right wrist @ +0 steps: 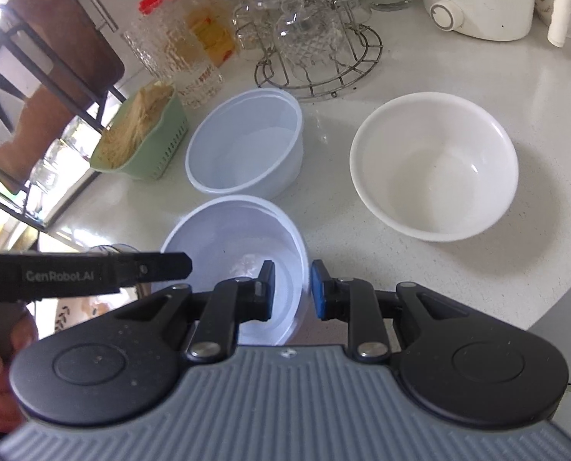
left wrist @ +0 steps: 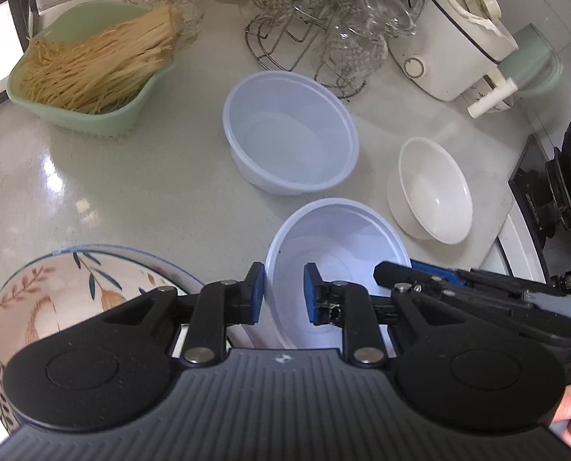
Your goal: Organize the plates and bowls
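Note:
A translucent plastic bowl (left wrist: 339, 253) (right wrist: 235, 238) sits near the counter's front edge. My left gripper (left wrist: 284, 294) is open, its jaws straddling the bowl's left rim. My right gripper (right wrist: 293, 288) is open, its jaws straddling the bowl's right rim; it shows in the left wrist view (left wrist: 458, 280). A second translucent plastic bowl (left wrist: 291, 132) (right wrist: 247, 142) stands behind it. A white ceramic bowl (left wrist: 433, 188) (right wrist: 435, 169) stands to the right. A floral patterned plate (left wrist: 74, 288) lies at the front left.
A green basket of dried noodles (left wrist: 93, 73) (right wrist: 143, 138) is at the back left. A wire rack with glass cups (left wrist: 335, 27) (right wrist: 312, 34) and a white electric pot (left wrist: 462, 38) (right wrist: 481, 0) stand at the back. A stove (left wrist: 554, 188) is at the right.

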The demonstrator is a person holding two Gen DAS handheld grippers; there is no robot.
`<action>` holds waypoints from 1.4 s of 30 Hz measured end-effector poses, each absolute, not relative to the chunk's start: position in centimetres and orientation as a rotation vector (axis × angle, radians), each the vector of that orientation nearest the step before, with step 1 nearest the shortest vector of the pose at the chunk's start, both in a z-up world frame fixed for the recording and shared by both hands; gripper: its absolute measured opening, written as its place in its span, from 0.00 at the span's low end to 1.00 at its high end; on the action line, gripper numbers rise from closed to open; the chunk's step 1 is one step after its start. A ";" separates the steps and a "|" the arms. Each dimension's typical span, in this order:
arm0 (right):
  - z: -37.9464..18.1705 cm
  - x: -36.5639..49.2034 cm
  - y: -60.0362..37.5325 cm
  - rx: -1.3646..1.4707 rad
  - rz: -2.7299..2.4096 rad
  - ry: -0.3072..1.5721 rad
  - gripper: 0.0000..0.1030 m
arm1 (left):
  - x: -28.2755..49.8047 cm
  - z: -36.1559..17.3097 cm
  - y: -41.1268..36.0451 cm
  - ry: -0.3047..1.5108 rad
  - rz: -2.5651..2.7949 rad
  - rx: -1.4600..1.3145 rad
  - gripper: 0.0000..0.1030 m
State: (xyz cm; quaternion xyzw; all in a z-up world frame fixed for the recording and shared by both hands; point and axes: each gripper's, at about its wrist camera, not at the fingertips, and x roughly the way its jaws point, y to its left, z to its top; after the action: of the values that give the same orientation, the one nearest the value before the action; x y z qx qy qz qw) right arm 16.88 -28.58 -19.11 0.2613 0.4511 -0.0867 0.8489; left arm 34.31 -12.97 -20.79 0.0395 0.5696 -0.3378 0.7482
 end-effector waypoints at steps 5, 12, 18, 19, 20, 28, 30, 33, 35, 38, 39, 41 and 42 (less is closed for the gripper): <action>-18.0 16.0 -28.7 0.506 -0.165 0.936 0.24 | 33.1 -19.5 -12.9 1.234 -0.721 0.050 0.25; -16.5 14.7 -30.0 0.532 -0.125 0.934 0.24 | 31.1 -17.9 -13.2 1.233 -0.679 0.017 0.25; -16.1 14.2 -31.3 0.557 -0.122 0.886 0.24 | 30.5 -17.6 -12.9 1.224 -0.646 -0.099 0.25; -15.9 14.2 -31.4 0.562 -0.115 0.871 0.24 | 30.4 -17.6 -13.0 1.214 -0.640 -0.101 0.25; -15.8 14.1 -31.6 0.564 -0.112 0.857 0.24 | 30.3 -17.6 -13.0 1.210 -0.638 -0.108 0.25; -15.6 14.3 -32.8 0.586 -0.075 0.858 0.24 | 29.9 -17.7 -11.9 1.185 -0.625 -0.222 0.25; -15.6 14.5 -33.0 0.580 -0.063 0.860 0.23 | 30.2 -17.6 -11.5 1.187 -0.625 -0.257 0.25; -15.5 14.6 -32.8 0.571 -0.051 0.842 0.23 | 30.8 -17.1 -11.8 1.178 -0.626 -0.257 0.25; -15.6 14.7 -33.0 0.577 -0.063 0.832 0.23 | 31.3 -16.6 -12.2 1.174 -0.631 -0.258 0.25; -15.6 14.8 -33.7 0.606 -0.071 0.812 0.23 | 31.8 -15.9 -13.1 1.155 -0.634 -0.242 0.25; -15.5 14.9 -34.0 0.611 -0.075 0.803 0.23 | 32.0 -15.7 -13.5 1.151 -0.634 -0.240 0.25; -15.2 14.9 -34.5 0.606 -0.079 0.784 0.24 | 32.3 -15.2 -14.6 1.135 -0.635 -0.222 0.25; -15.1 14.9 -34.9 0.605 -0.082 0.776 0.23 | 32.5 -15.0 -15.2 1.128 -0.639 -0.214 0.25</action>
State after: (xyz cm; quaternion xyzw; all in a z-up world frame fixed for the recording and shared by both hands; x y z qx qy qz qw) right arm 14.88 -34.85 -15.08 0.2905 0.3724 -0.0394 0.8805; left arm 32.50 -15.15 -15.04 -0.0995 0.5242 -0.2971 0.7918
